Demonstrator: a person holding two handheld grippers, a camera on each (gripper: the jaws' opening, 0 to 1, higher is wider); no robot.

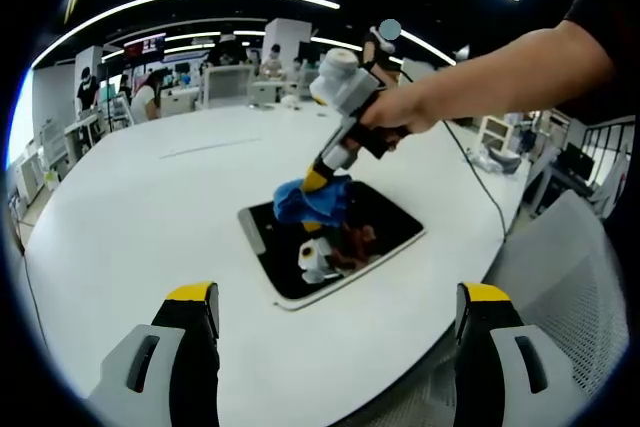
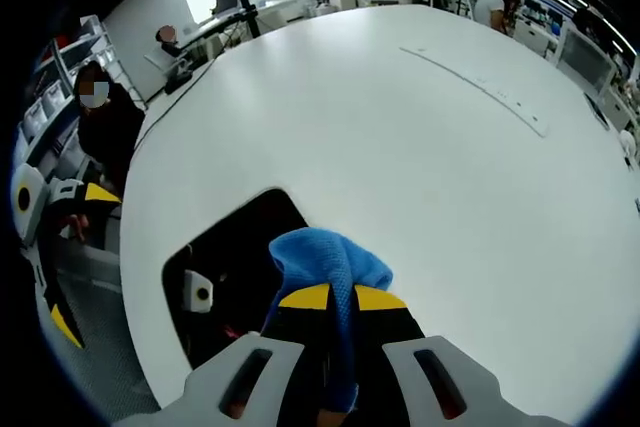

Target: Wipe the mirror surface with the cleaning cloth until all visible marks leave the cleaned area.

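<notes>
One mirror [image 1: 340,237] lay flat on the white bench [image 1: 150,197], a dark rectangle with a pale rim, set near the bench's curved edge closest to the left tool [image 1: 335,312]. Beyond the mirror the bench ran bare and wide toward the far desks, leaving plenty of open room on that side; toward the near edge only a narrow strip of white remained. One blue cloth [image 1: 312,202] sat bunched on the mirror's far half, pinched in the closed jaws of the right tool [image 1: 318,179], which a hand [image 1: 395,112] held from above the mirror. The left tool hovered apart from the mirror, its two yellow-tipped jaws spread wide with nothing between them.

The right gripper view showed the cloth [image 2: 335,267] clamped between that tool's [image 2: 342,299] yellow tips, the mirror [image 2: 235,257] beneath it, and a seated person [image 2: 100,122] past the bench's edge [image 2: 135,197] beside the mirror. The left gripper view gave the mirror's whole outline and a reflection of the tool in the glass.
</notes>
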